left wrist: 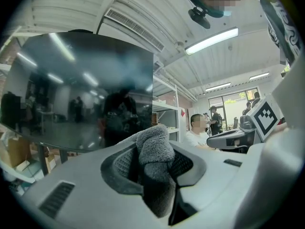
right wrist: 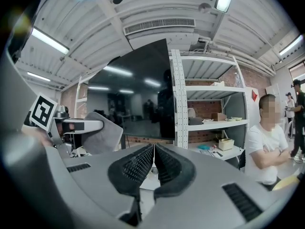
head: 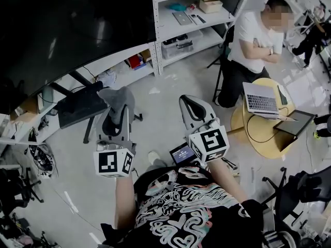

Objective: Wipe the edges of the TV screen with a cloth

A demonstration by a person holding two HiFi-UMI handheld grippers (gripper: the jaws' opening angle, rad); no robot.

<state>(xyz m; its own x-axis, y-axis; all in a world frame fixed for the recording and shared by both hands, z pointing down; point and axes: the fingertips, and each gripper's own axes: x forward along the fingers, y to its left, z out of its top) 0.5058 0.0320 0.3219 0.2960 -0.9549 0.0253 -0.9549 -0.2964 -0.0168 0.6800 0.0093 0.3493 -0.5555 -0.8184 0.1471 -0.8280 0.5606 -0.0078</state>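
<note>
- Pale workshop floor across the middle of the head view, shelves [head: 196, 26] along the top, a seated person [head: 248, 50] and a round table [head: 264, 149] at the right.
- Same view: TV screen [head: 62, 30] filling the upper left. Left gripper [head: 115, 119] at centre left, clamped on a grey cloth [head: 121, 98], below the screen's slanted lower edge and apart from it. No wiping under way by the look of it; probably every edge left to do.
- Left gripper view: jaws pressed on the bunched cloth at lower centre. Screen at upper left, right and lower edges in sight, clear of the cloth. Open air between, so likely free room to rise toward the lower edge.
- Right gripper view: right gripper [right wrist: 153, 163] with jaws closed together, nothing between them. Screen at centre, right edge just beside a shelf post [right wrist: 177, 99] in the frame; depth hard to tell, possibly tight there.
</note>
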